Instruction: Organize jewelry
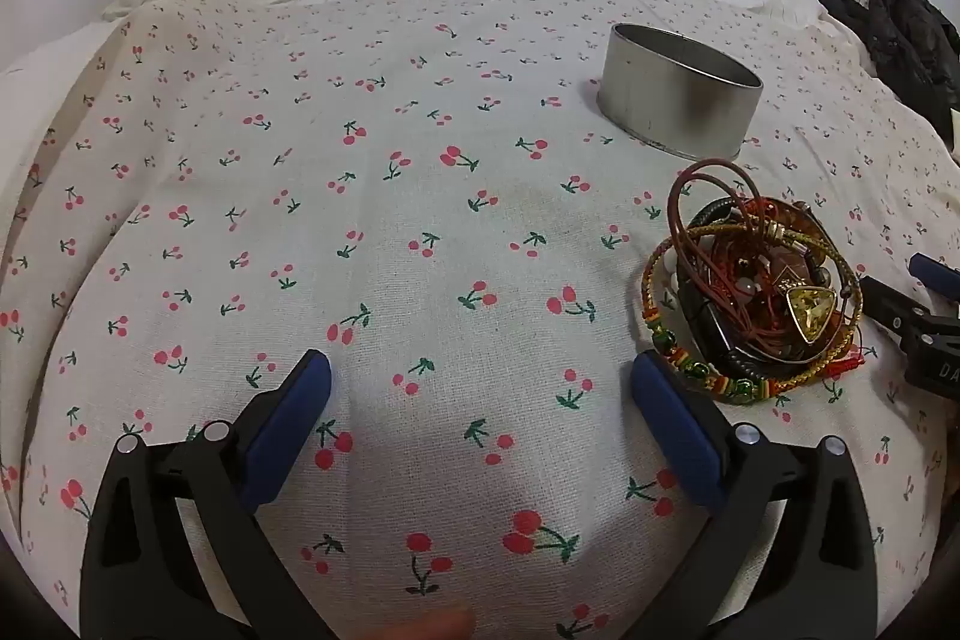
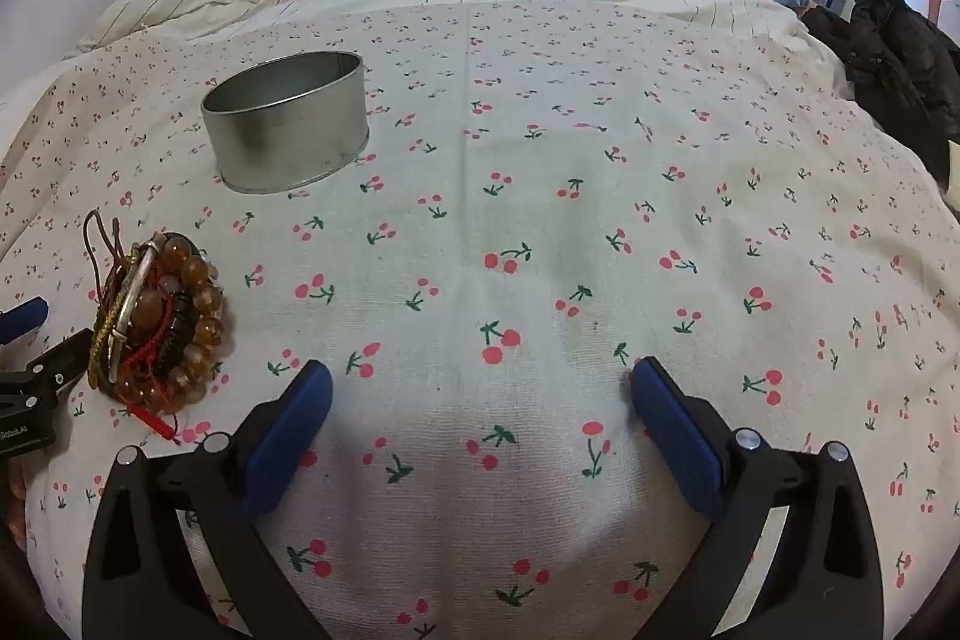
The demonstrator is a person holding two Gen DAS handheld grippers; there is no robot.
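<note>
Gaping left tongs (image 1: 480,382) just left of jewelry pile (image 1: 756,286).

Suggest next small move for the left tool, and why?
Probably shift the left tool right and slightly forward toward the jewelry pile. Its fingers are wide open and holding nothing, over bare cherry-print cloth, with the tangled bracelets just off its right finger. The metal tin beyond looks empty from here, so nothing seems sorted yet. The right tool is also open, farther from the pile.
</note>
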